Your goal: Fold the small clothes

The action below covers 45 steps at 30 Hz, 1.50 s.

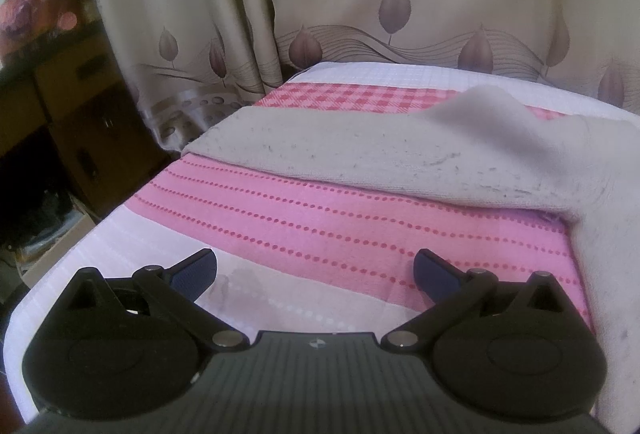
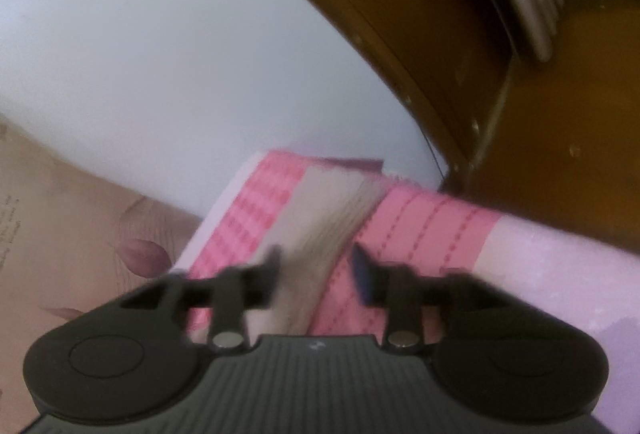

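Item: grey cloth [image 1: 360, 150], lying as a folded band across the pink covering [image 1: 320, 230] of the counter [image 1: 76, 246], one end bunched up at the far right, which we judge a fold only partly laid. Left tool [image 1: 316, 270]: spread, nothing between the pads, hanging short of the cloth's near edge, presumably waiting. Right tool [image 2: 316, 270]: jaws apart either side of the cloth's end [image 2: 320, 230]; blur hides whether the pads touch, yet it reads as released.
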Available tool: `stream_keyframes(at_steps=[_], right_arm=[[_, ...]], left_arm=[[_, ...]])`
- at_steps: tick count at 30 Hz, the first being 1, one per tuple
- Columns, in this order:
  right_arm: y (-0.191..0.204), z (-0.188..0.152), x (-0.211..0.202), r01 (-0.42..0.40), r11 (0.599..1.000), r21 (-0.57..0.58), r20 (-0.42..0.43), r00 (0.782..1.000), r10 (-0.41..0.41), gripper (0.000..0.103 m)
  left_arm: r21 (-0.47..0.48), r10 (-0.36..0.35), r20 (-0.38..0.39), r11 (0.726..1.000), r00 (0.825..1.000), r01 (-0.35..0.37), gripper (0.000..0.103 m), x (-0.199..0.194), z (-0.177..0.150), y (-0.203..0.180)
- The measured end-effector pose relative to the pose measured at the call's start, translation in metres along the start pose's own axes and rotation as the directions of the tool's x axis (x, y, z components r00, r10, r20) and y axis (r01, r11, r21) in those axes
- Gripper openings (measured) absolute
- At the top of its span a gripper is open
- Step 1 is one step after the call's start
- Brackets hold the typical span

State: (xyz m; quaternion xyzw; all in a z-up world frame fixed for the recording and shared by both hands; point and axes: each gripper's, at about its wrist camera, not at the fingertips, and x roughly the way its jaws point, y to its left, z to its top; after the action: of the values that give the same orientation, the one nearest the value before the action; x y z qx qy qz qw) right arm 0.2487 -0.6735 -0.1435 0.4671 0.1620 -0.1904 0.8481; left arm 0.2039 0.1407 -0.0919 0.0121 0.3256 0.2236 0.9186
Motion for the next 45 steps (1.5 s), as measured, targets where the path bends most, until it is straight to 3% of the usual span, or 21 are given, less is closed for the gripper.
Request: stream_keyframes(at_steps=[2, 3, 10, 14, 15, 16, 17, 18, 19, 22, 24, 28, 34, 39, 45], right_arm=[[0.003, 0.003, -0.006, 0.034, 0.999, -0.035, 0.037, 0.999, -0.033, 0.083], [0.005, 0.005, -0.008, 0.047, 0.997, -0.054, 0.047, 0.998, -0.044, 0.088], [0.014, 0.005, 0.016, -0.049, 0.993, -0.104, -0.029, 0.999, 0.046, 0.087], [0.036, 0.002, 0.034, 0.003, 0.984, -0.178, -0.026, 1.0, -0.008, 0.084], [0.041, 0.0, 0.037, 0.034, 0.978, -0.205, -0.016, 0.999, -0.038, 0.077], [0.047, -0.002, 0.04, 0.069, 0.968, -0.242, -0.006, 0.997, -0.072, 0.059], [0.051, -0.005, 0.041, 0.098, 0.956, -0.275, -0.003, 0.995, -0.103, 0.046], [0.053, -0.005, 0.042, 0.123, 0.949, -0.29, -0.001, 0.992, -0.129, 0.026], [0.051, -0.004, 0.042, 0.135, 0.948, -0.287, 0.002, 0.99, -0.14, 0.019], [0.032, 0.004, 0.034, 0.066, 0.985, -0.16, -0.031, 0.997, -0.072, 0.01], [0.02, 0.005, 0.013, -0.101, 0.994, -0.047, 0.016, 0.995, 0.102, 0.01], [0.037, 0.001, -0.026, -0.241, 0.97, -0.008, 0.033, 0.97, 0.242, 0.01], [0.109, -0.024, -0.077, -0.387, 0.922, -0.024, -0.013, 0.922, 0.387, 0.01], [0.192, -0.067, -0.095, -0.505, 0.863, -0.007, -0.065, 0.862, 0.503, 0.01], [0.284, -0.145, -0.09, -0.633, 0.769, 0.088, -0.122, 0.759, 0.639, 0.01]], left_arm=[[0.002, 0.001, 0.001, 1.0, 1.0, -0.001, 0.103, 0.0, 0.0, 0.0], [0.001, 0.0, 0.0, 1.0, 1.0, 0.0, 0.103, 0.0, 0.0, 0.0], [0.008, 0.006, 0.002, 1.0, 1.0, -0.006, 0.103, 0.0, 0.0, 0.0], [0.01, 0.008, 0.004, 1.0, 1.0, -0.008, 0.103, 0.0, 0.0, 0.0], [0.011, 0.009, 0.004, 1.0, 1.0, -0.009, 0.103, 0.0, 0.0, 0.0], [0.012, 0.009, 0.004, 1.0, 1.0, -0.009, 0.103, 0.0, 0.0, 0.0], [0.012, 0.009, 0.004, 1.0, 1.0, -0.009, 0.103, 0.0, 0.0, 0.0], [0.013, 0.011, 0.005, 1.0, 1.0, -0.011, 0.103, 0.0, 0.0, -0.001], [0.014, 0.012, 0.006, 1.0, 1.0, -0.012, 0.103, -0.001, 0.0, -0.001], [0.01, 0.009, 0.004, 1.0, 1.0, -0.009, 0.103, 0.0, -0.001, -0.001], [0.001, 0.001, 0.001, 1.0, 1.0, -0.001, 0.103, -0.001, 0.0, 0.0], [-0.017, -0.013, -0.003, 1.0, 1.0, 0.013, 0.103, 0.0, 0.0, 0.003], [-0.024, -0.012, 0.002, 1.0, 1.0, 0.012, 0.103, 0.0, 0.0, 0.003], [-0.055, -0.025, 0.003, 0.998, 1.0, 0.025, 0.103, 0.0, 0.0, 0.009], [-0.168, -0.047, 0.024, 0.985, 0.999, 0.051, 0.103, -0.002, -0.003, 0.025]])
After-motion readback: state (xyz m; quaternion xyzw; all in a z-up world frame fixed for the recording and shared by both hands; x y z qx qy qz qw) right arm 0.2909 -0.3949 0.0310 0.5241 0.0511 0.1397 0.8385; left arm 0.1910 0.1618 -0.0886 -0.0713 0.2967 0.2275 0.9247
